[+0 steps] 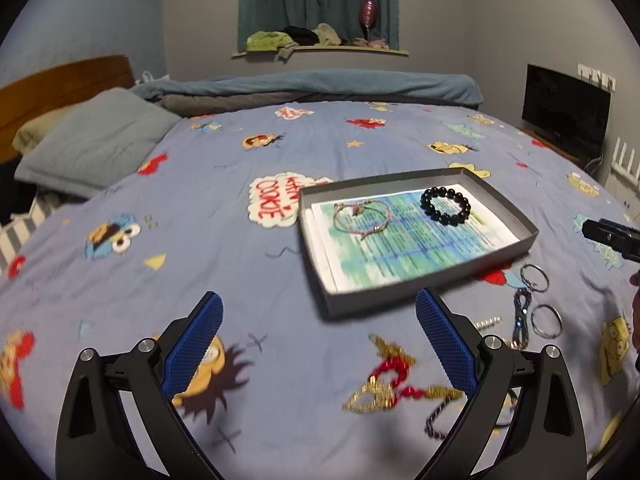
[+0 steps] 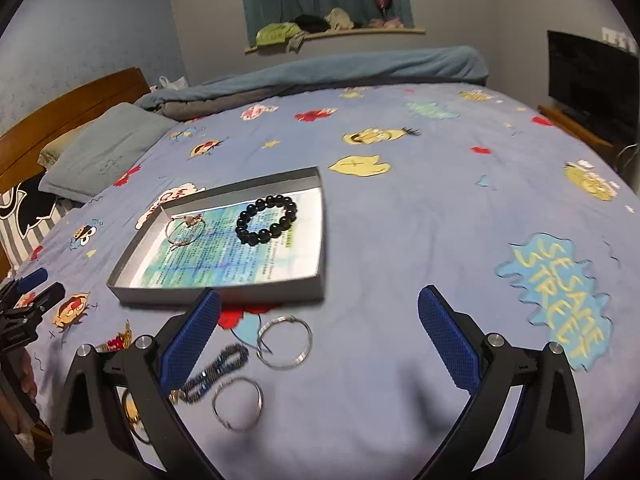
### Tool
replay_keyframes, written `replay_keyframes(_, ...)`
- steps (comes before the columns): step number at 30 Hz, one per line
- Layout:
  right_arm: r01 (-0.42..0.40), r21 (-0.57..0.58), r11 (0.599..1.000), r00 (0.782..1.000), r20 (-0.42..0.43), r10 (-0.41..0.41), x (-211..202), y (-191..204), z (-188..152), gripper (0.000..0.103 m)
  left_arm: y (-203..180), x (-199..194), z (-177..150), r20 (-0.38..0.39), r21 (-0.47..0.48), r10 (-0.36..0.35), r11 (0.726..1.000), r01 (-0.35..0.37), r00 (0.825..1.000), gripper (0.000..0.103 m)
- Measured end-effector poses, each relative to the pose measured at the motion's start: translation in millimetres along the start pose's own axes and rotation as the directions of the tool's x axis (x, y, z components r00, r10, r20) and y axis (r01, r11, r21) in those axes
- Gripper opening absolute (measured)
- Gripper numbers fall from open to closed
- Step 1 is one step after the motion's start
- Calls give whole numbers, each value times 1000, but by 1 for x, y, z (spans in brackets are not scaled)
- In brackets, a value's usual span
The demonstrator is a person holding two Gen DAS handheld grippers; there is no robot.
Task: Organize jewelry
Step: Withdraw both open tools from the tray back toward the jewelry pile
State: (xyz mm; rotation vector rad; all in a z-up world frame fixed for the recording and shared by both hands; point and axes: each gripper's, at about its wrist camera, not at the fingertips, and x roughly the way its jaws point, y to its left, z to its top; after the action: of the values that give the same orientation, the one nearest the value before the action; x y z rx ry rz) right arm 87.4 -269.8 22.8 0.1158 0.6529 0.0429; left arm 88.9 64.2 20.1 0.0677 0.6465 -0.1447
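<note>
Status: the task is partly complete. The grey box lid (image 1: 416, 240), lined with a printed sheet, lies on the bed (image 1: 200, 208) and serves as the collecting tray. Two pieces are already inside it: a black bead bracelet (image 2: 267, 219) near the lid's far right corner, and a thin pink cord bracelet (image 1: 362, 216) toward its far left corner.

Remaining pieces lie loose on the bedspread, outside the lid's near edge:
- two silver hoop bangles (image 2: 284, 342), one nearer the lid, one closer to the camera;
- a dark blue beaded strand (image 2: 218, 372) just beside the hoops;
- a red and gold beaded piece (image 1: 390, 384) and a dark beaded strand (image 1: 438, 416), tangled close together;
- a small twisted silver item (image 1: 488, 323), too small to identify.

Left gripper (image 1: 318, 344): jaws spread wide, holding nothing, above the red and gold piece. Right gripper (image 2: 318, 340): jaws spread wide, holding nothing, above the hoop bangles.

Judgement: at least five pieces still require transfer, so most of the work remains.
</note>
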Motion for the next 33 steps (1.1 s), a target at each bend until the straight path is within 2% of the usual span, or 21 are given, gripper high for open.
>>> replay_keyframes(6,78,-76,994,997,16,-77,-18,12,-24,97,6,-4,-29,-42,-44,-9,999,7,999,97)
replay_keyframes(10,64,-96,993,998,-11,-66,-18,17,-35,97,6,-5,-45,-57,-66,-9,998,6,998,97)
replay_keyframes(16,24,-106,994,999,-26,-27,-18,20,-51,97,-14,-10,-63,-46,19,0,1000,1,999,97)
replay_keyframes(20,74,-153,986,997,34,-70,-21,26,-59,97,-21,-10,-70,-54,32,-25,999,27,998,97)
replay_keyframes(22,80,-167,983,997,35,-75,-20,26,-61,97,-25,-8,-73,-55,41,-22,999,24,998,97)
replay_keyframes(27,-26,-153,988,998,49,34,-23,26,-71,97,-31,-4,-75,-57,52,-37,998,40,998,97)
replay_keyframes(33,-52,-176,983,999,-11,51,-15,39,-77,97,-32,1,-73,-55,38,-48,998,50,997,97)
